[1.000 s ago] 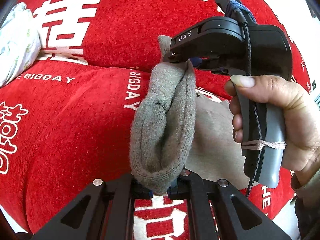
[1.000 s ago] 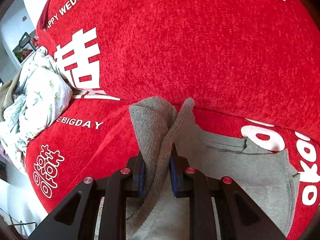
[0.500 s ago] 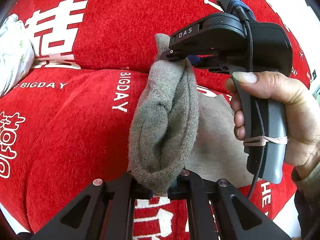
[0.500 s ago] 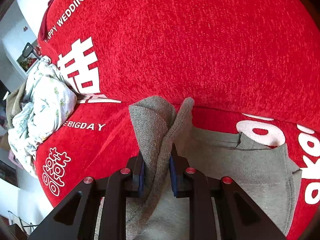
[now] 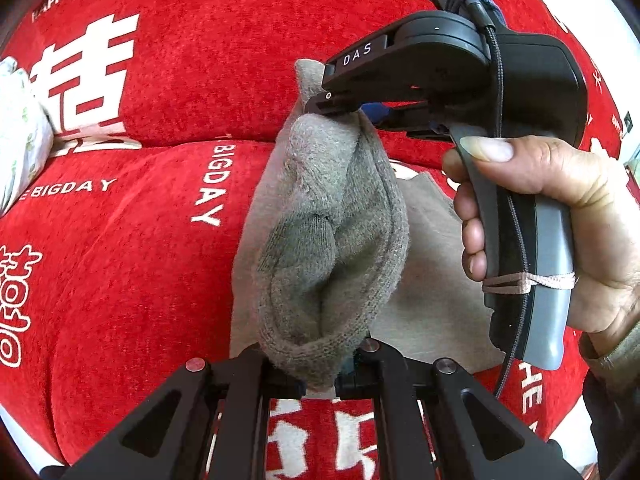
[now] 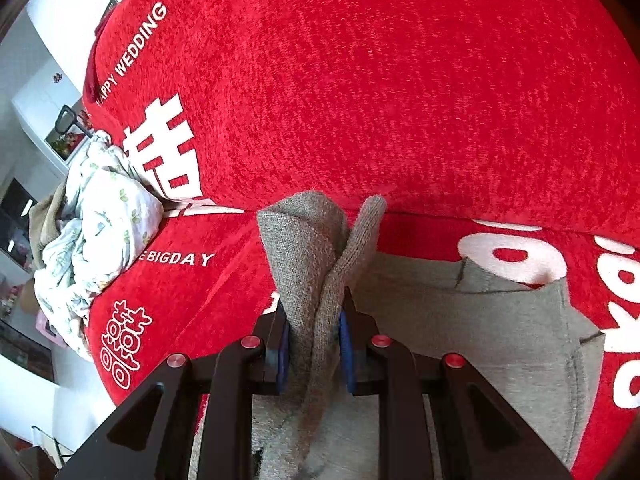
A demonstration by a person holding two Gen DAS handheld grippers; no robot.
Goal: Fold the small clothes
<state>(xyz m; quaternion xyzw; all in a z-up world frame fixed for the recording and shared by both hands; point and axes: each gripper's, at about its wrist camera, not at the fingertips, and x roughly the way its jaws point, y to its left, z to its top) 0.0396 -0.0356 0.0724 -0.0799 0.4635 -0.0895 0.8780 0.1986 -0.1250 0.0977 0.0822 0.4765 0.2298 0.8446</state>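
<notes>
A small grey knit garment (image 5: pixel 332 240) is held up between both grippers above a red sofa. My left gripper (image 5: pixel 320 376) is shut on its near bunched edge. My right gripper (image 6: pixel 314 344) is shut on the far edge; it also shows in the left wrist view (image 5: pixel 332 106), held in a hand, pinching the top of the fold. The rest of the grey garment (image 6: pixel 500 320) lies flat on the seat to the right, with a pocket-like seam showing.
The red sofa cover (image 6: pixel 400 100) with white lettering forms the seat and the backrest. A crumpled white floral cloth (image 6: pixel 92 240) lies at the left end of the seat; it also shows in the left wrist view (image 5: pixel 20 140). A white cabinet (image 6: pixel 44 92) stands beyond it.
Both grippers, still holding the grey garment, have shifted slightly over the seat; the sofa lettering and floral cloth slid left in the left view. More flat garment shows beneath the fold.
</notes>
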